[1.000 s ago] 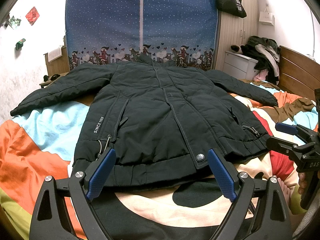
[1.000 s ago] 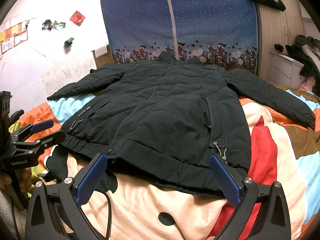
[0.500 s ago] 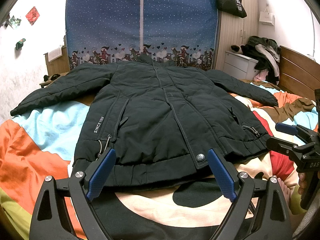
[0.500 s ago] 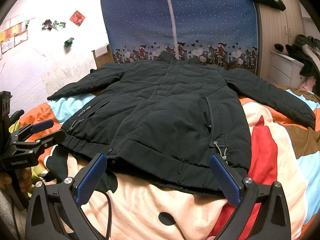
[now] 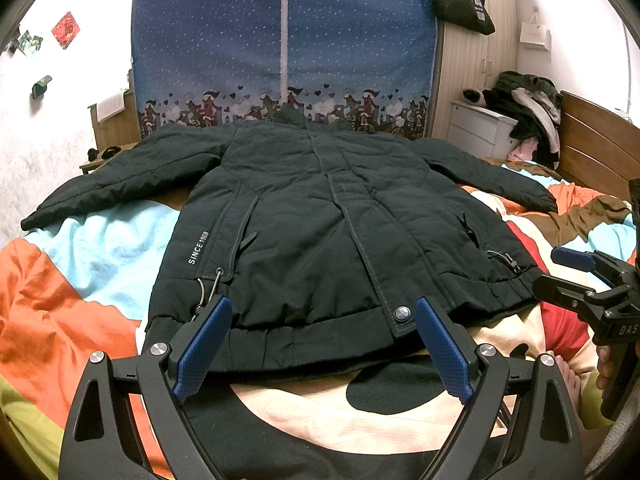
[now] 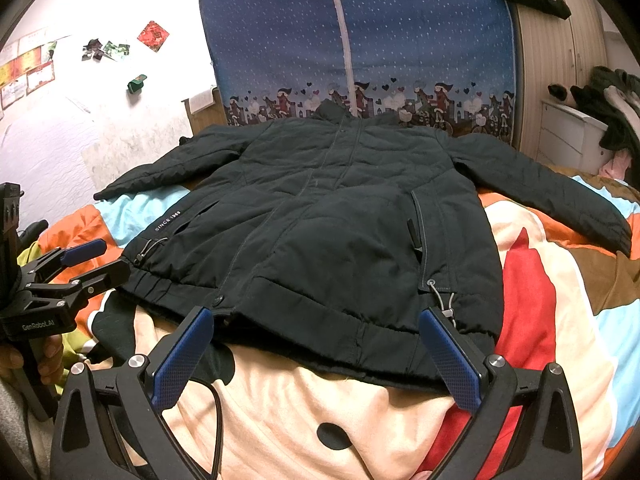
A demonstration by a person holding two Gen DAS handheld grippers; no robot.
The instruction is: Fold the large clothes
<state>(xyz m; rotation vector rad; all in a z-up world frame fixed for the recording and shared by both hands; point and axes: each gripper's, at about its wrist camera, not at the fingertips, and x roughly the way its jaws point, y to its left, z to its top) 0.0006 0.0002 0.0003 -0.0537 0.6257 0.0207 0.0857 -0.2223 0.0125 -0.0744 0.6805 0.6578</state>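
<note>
A large dark padded jacket [image 5: 312, 232] lies flat, front up, on the bed with both sleeves spread out; it also shows in the right wrist view [image 6: 336, 220]. My left gripper [image 5: 322, 320] is open and empty, hovering just before the left half of the hem. My right gripper [image 6: 316, 336] is open and empty, just before the right half of the hem. Each gripper shows in the other's view: the right gripper [image 5: 560, 276] beside the hem's right corner, the left gripper [image 6: 100, 260] beside its left corner.
The jacket lies on a colourful patchwork bedspread [image 5: 92, 264]. A blue fabric wardrobe [image 5: 284, 40] stands behind the bed. A white drawer unit [image 5: 476, 128] with piled clothes [image 5: 524, 108] and a wooden headboard [image 5: 592, 140] are at the right.
</note>
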